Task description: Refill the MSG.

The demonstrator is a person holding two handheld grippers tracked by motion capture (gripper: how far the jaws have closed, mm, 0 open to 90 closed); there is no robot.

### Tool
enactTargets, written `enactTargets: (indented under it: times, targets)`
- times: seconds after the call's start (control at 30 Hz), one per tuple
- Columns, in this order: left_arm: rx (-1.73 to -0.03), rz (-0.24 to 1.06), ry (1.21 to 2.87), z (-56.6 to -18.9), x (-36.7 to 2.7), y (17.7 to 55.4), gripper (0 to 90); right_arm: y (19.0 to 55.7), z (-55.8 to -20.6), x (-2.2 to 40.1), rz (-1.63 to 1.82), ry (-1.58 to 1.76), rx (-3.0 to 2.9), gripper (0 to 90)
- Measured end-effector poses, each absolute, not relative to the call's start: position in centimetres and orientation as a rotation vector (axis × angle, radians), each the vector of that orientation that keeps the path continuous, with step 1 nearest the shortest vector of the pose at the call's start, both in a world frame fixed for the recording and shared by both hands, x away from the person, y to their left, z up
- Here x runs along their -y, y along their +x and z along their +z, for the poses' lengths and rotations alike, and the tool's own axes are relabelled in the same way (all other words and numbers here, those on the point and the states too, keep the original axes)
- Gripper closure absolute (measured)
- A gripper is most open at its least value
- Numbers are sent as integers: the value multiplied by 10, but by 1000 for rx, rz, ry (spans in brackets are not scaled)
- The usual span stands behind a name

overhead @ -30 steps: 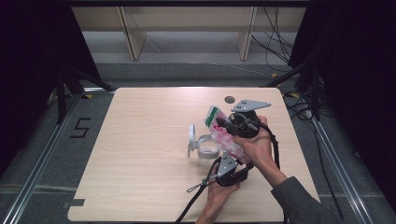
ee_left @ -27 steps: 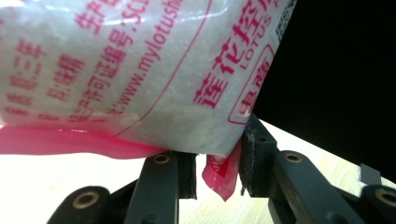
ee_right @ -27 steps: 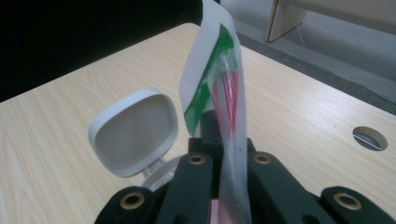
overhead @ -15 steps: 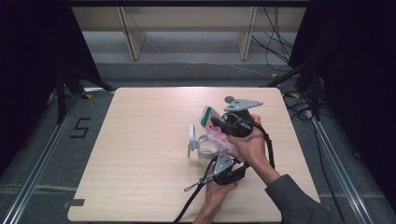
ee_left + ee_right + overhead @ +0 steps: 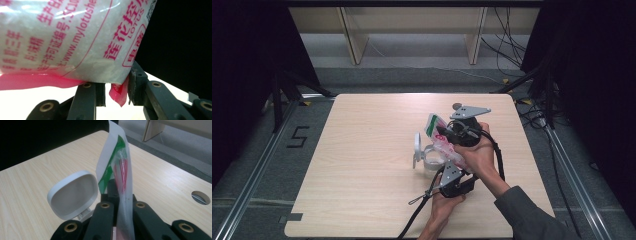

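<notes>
Since the earlier high-view frames the right hand and the packet have tilted a little further over the container, while the left hand has kept its place at the near edge. On the large pale wooden table [image 5: 362, 165] the work sits right of centre: a white plastic seasoning packet with pink print and a green top corner [image 5: 438, 134] is slung between the two tools, its long axis running from the right gripper [image 5: 451, 133] at the far, upper end down towards the left gripper [image 5: 447, 167] at the near end. The right gripper's jaws are clamped tight on the packet's flat top edge [image 5: 123, 202]; the left gripper's jaws are set narrow around the pink bottom corner [image 5: 117, 93], though the pads' contact with it is not clear. Directly under and to the left of the packet stands a small clear plastic container [image 5: 432, 161] with its white hinged lid [image 5: 417, 144] flipped up, so any pour must fall left and down from the packet. The raised lid stands just beside the packet and looks like the one obstacle. A small round hole in the tabletop [image 5: 457, 106] lies well apart.
</notes>
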State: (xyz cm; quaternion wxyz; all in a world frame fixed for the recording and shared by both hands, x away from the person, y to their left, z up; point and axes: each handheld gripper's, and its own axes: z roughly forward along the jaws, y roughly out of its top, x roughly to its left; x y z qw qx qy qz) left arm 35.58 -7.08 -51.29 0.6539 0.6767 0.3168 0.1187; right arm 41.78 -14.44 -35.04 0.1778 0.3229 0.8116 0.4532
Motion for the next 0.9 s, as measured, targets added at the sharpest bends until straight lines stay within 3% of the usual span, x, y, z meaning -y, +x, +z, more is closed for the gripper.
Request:
enactTargets:
  times: [0.9]
  targets:
    - [-716, 265, 1534, -513, 70, 355, 709, 420, -353, 139, 1242, 872, -2321, 900]
